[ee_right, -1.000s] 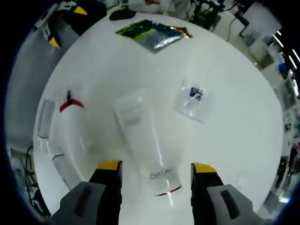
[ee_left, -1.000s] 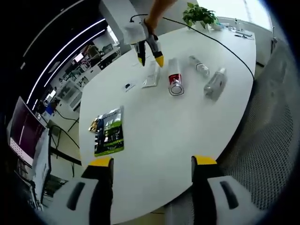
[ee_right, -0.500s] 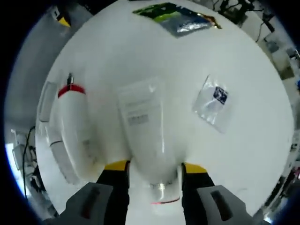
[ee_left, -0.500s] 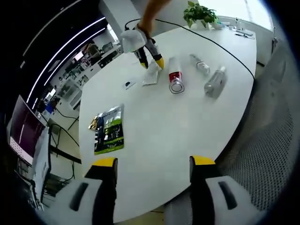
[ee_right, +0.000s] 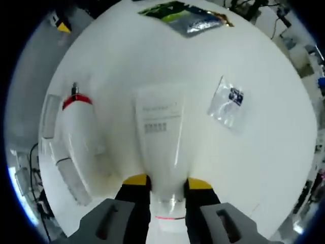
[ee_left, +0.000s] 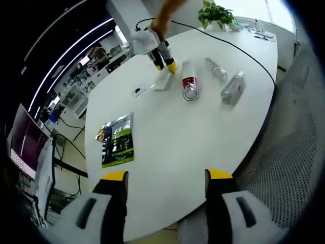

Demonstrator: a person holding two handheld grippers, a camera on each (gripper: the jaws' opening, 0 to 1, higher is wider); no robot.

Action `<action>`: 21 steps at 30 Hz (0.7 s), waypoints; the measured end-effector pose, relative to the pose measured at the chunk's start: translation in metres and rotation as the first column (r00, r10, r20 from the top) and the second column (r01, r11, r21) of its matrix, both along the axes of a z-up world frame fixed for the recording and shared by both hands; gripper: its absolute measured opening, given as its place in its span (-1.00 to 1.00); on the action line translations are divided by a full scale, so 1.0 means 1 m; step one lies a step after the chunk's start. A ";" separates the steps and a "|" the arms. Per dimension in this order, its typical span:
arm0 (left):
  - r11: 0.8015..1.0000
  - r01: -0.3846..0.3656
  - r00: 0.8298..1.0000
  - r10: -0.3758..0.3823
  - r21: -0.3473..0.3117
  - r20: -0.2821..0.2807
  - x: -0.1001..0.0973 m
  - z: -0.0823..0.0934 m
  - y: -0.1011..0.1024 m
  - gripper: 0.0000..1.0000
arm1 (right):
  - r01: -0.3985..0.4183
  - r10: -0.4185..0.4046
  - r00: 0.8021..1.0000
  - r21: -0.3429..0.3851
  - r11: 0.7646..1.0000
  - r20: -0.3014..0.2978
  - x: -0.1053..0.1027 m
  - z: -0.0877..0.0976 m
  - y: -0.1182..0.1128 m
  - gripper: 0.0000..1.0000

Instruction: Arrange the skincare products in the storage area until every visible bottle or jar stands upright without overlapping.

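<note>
In the right gripper view my right gripper (ee_right: 167, 182) is shut on the cap end of a white tube (ee_right: 161, 132), which lies flat on the white table (ee_right: 264, 168) with its crimped end pointing away. A white bottle with a red band (ee_right: 81, 133) lies on its side just left of the tube. The left gripper view has the right gripper (ee_left: 163, 62) on the tube (ee_left: 162, 81) at the far side, the red-banded bottle (ee_left: 189, 86) beside it, and two clear bottles (ee_left: 217, 70) (ee_left: 232, 90) lying flat. My left gripper (ee_left: 166, 177) is open near the table's front edge, holding nothing.
A green foil packet (ee_left: 118, 141) lies at mid-left of the table, also seen far ahead as the packet (ee_right: 185, 12). A small plastic bag (ee_right: 227, 104) sits right of the tube. A black cable (ee_left: 238, 46), a potted plant (ee_left: 216, 15) and a mesh chair (ee_left: 289, 152) are nearby.
My right gripper came down over the tube's cap end and its jaws closed on it. The left gripper has hardly moved.
</note>
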State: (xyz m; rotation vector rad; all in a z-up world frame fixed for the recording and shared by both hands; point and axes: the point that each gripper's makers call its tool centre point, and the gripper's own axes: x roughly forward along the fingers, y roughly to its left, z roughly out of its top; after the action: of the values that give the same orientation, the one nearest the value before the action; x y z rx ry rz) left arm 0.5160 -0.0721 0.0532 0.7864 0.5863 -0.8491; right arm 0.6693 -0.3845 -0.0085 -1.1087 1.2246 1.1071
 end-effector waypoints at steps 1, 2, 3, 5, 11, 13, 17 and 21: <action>1.000 0.000 1.000 0.000 0.002 0.001 0.000 0.000 0.000 0.21 | 0.027 -0.028 1.000 0.019 0.999 0.007 -0.003 0.004 0.002 -0.63; 1.000 0.000 1.000 0.000 0.002 0.001 0.000 0.000 0.000 0.22 | 0.044 -0.044 0.999 0.031 0.999 0.009 -0.008 0.009 0.003 -0.64; 1.000 0.001 1.000 -0.001 0.001 0.000 0.000 0.000 0.000 0.21 | 0.052 -0.053 0.998 0.051 0.997 0.021 -0.010 0.014 0.004 -0.64; 1.000 0.006 1.000 -0.006 0.009 -0.001 -0.001 -0.001 0.000 0.22 | 0.070 -0.073 0.996 0.072 0.995 0.042 -0.011 0.019 0.006 -0.64; 1.000 0.012 1.000 -0.012 0.016 0.001 -0.001 -0.001 0.000 0.24 | 0.192 -0.219 0.970 0.224 0.956 0.106 -0.011 0.045 0.015 -0.64; 1.000 0.014 1.000 -0.014 0.018 0.003 -0.001 -0.001 0.000 0.23 | 0.242 -0.289 0.949 0.297 0.924 0.126 -0.012 0.059 0.019 -0.64; 1.000 0.018 1.000 -0.018 0.015 0.008 -0.001 0.000 -0.001 0.23 | 0.296 -0.401 0.899 0.434 0.851 0.173 -0.010 0.084 0.027 -0.63; 1.000 0.021 1.000 -0.021 0.003 0.011 -0.001 0.002 -0.002 0.24 | 0.316 -0.474 0.859 0.529 0.788 0.194 -0.017 0.107 0.033 -0.62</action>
State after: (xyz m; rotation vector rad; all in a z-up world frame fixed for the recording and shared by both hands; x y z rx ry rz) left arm 0.5147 -0.0741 0.0552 0.8008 0.5710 -0.8629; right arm 0.6520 -0.3512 0.0984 -0.5702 0.8079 0.7968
